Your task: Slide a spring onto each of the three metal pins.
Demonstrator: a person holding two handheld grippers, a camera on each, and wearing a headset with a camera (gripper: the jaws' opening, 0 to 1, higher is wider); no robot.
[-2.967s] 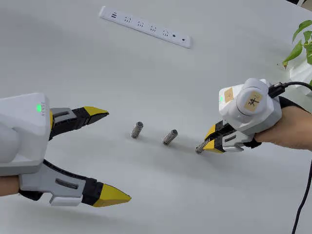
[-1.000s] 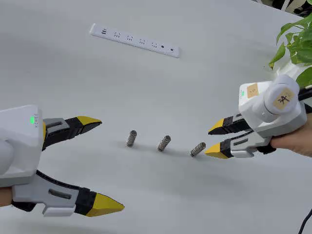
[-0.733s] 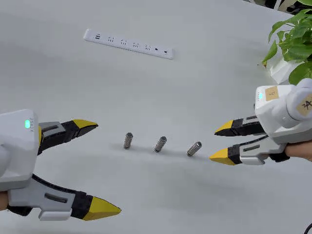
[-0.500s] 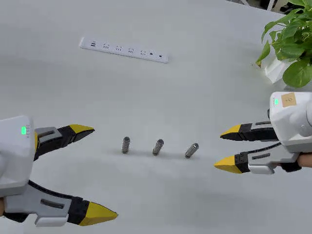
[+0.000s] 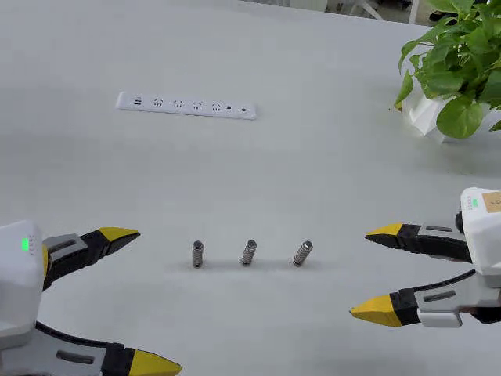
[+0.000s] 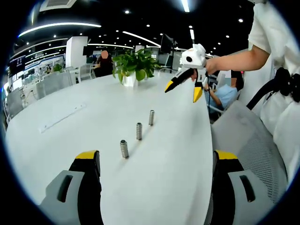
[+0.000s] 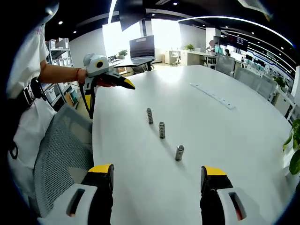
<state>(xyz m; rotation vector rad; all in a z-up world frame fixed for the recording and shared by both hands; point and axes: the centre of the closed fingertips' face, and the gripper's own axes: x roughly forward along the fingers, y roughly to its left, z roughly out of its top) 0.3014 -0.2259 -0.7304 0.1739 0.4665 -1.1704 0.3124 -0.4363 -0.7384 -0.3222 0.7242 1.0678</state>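
Table (image 5: 313, 157) was plain pale grey, no pattern. Left spring (image 5: 197, 253), middle spring (image 5: 249, 251) & right spring (image 5: 302, 252) were all silver-grey w/ fine dark ribbing from the coils. Left gripper (image 5: 156, 299): white body, black jaws, yellow tips, small green light. Right gripper (image 5: 360, 274): also white, black & yellow, plus a tan sticker & a green light. Far left, power strip (image 5: 185, 106) was white w/ dark socket holes. Far right, plant (image 5: 458, 47) had green leaves in a white pot (image 5: 427, 117). Chair (image 7: 56, 154) was grey mesh; person's shirt (image 6: 272, 23) white.
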